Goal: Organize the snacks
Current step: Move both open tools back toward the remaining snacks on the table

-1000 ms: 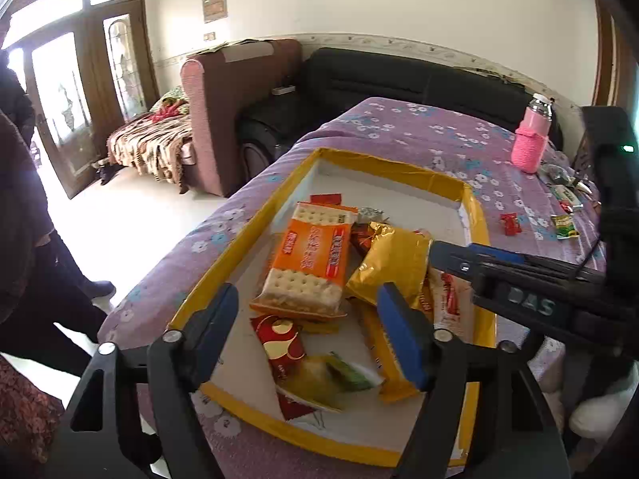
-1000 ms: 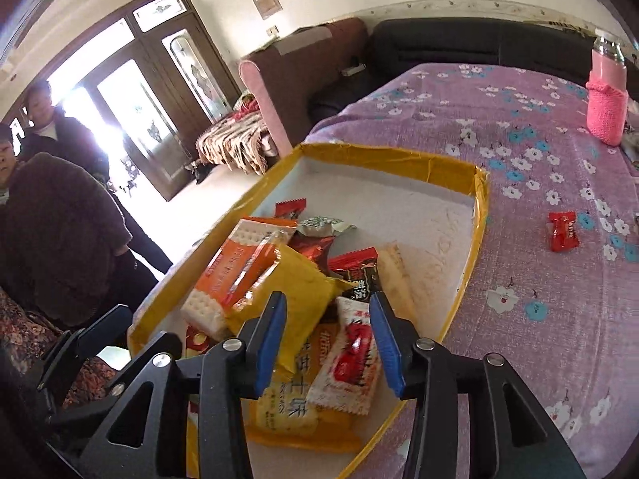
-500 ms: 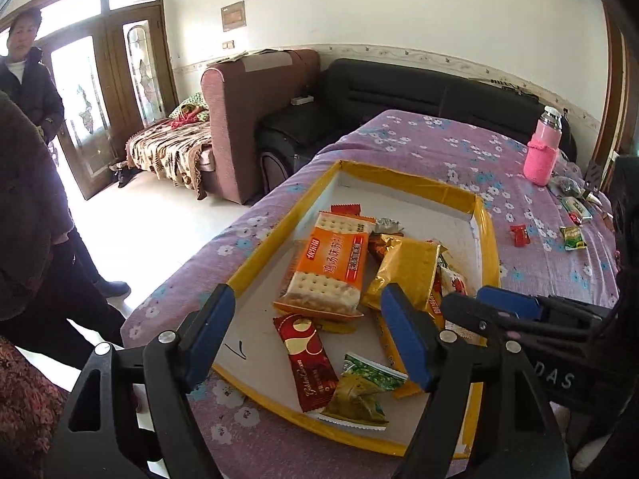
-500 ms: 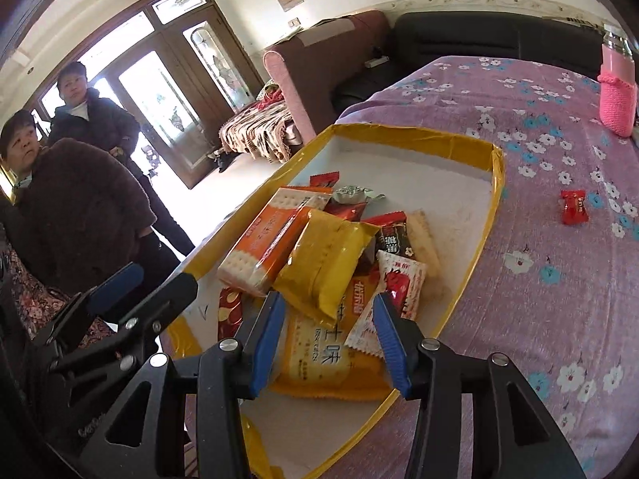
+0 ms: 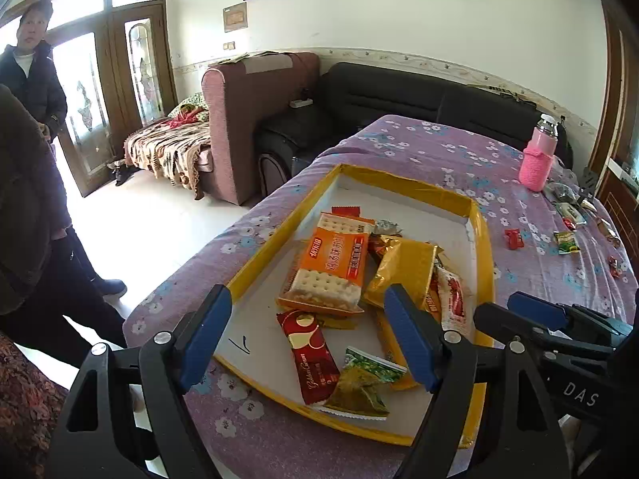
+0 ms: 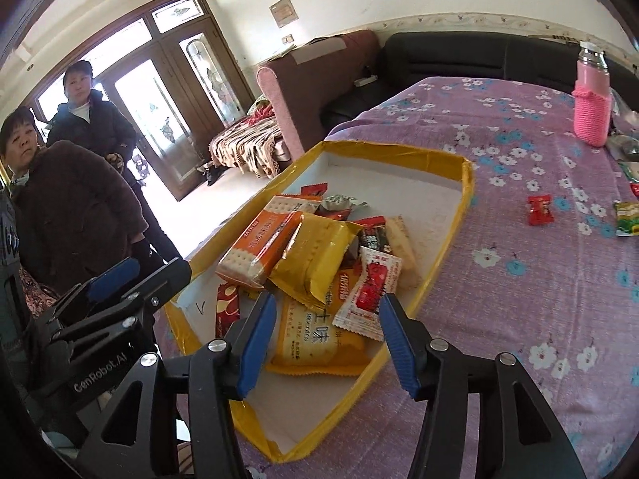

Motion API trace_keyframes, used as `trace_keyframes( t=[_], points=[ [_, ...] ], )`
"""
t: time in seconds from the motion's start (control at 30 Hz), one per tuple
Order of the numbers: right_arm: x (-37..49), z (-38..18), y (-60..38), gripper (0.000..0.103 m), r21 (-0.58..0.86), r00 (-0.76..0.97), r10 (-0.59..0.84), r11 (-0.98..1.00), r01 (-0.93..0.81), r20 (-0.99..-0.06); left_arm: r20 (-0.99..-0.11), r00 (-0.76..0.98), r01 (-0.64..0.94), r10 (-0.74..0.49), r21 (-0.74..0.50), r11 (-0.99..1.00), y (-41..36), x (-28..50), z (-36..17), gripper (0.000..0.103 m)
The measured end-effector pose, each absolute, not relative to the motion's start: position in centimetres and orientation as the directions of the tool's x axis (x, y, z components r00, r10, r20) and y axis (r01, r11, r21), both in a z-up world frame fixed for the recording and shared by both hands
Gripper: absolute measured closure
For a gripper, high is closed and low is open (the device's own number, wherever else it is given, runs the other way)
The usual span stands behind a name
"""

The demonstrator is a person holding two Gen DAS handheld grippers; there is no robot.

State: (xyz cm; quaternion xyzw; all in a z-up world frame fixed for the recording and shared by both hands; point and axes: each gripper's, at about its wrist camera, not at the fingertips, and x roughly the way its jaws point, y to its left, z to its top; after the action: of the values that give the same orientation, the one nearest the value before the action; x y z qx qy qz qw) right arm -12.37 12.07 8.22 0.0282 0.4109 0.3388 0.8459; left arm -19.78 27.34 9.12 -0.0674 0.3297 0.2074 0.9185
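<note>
A shallow white tray with a yellow taped rim (image 5: 263,257) (image 6: 451,235) sits on the purple flowered table. It holds several snacks: an orange cracker pack (image 5: 333,267) (image 6: 261,245), a gold pack (image 5: 403,271) (image 6: 315,257), a red bar (image 5: 313,353), a green packet (image 5: 365,383) and a red-white sachet (image 6: 371,291). My left gripper (image 5: 307,337) is open and empty above the tray's near end. My right gripper (image 6: 327,339) is open and empty over the tray's near right corner. Loose snacks lie on the cloth: a red candy (image 5: 513,237) (image 6: 540,209) and a green packet (image 5: 567,241) (image 6: 627,217).
A pink-sleeved bottle (image 5: 539,159) (image 6: 593,99) stands at the table's far right. A black sofa (image 5: 399,95) and a mauve armchair (image 5: 255,111) stand beyond the table. Two people (image 6: 80,183) stand at the left by the glass doors.
Both grippers have pulled back and up from the tray, so more of it shows. Both stayed open and empty. The snacks have not moved.
</note>
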Motion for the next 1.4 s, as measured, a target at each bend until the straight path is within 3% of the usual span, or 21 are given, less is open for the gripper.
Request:
trace_keyframes(
  t=[0.4, 0.7, 0.93, 1.03, 1.07, 1.1, 1.2, 1.4],
  points=[
    [-9.8, 5.8, 3.3, 0.043, 0.337, 0.49, 0.493, 0.864, -0.375, -0.719, -0.618, 0.774, -0.244, 0.137, -0.09, 0.966, 24.5, -19.5, 10.0, 0.024],
    [1.5, 6.4, -10.9, 0.04, 0.294, 0.668, 0.216, 0.956, 0.004, -0.712, -0.597, 0.802, -0.115, 0.017, -0.126, 0.985, 21.8, -18.7, 10.5, 0.024],
    [9.8, 3.9, -13.8, 0.041, 0.335, 0.621, 0.183, 0.932, 0.136, -0.762, -0.61, 0.792, -0.077, -0.002, -0.103, 0.992, 20.5, -18.2, 10.2, 0.024],
    [11.8, 2.5, -12.9, 0.051, 0.291, 0.584, 0.159, 0.947, 0.138, -0.796, -0.621, 0.784, -0.074, -0.009, -0.107, 0.991, 20.4, -17.8, 10.0, 0.024],
    [12.1, 2.1, -12.7, 0.067, 0.289, 0.574, 0.166, 0.949, 0.129, -0.802, -0.624, 0.781, -0.071, -0.013, -0.11, 0.991, 20.3, -17.7, 9.9, 0.024],
    [12.0, 2.0, -12.5, 0.073, 0.314, 0.577, 0.198, 0.943, 0.107, -0.792, -0.628, 0.778, -0.068, -0.017, -0.112, 0.991, 20.2, -17.6, 9.8, 0.024],
    [11.0, 2.1, -11.8, 0.074, 0.307, 0.564, 0.217, 0.949, 0.068, -0.797, -0.632, 0.775, -0.063, -0.023, -0.114, 0.991, 19.9, -17.3, 9.8, 0.024],
    [6.3, 1.9, -10.2, 0.071, 0.471, 0.379, 0.494, 0.868, -0.158, -0.782, -0.641, 0.764, -0.011, -0.072, -0.125, 0.992, 18.6, -16.8, 9.7, 0.024]
  ],
)
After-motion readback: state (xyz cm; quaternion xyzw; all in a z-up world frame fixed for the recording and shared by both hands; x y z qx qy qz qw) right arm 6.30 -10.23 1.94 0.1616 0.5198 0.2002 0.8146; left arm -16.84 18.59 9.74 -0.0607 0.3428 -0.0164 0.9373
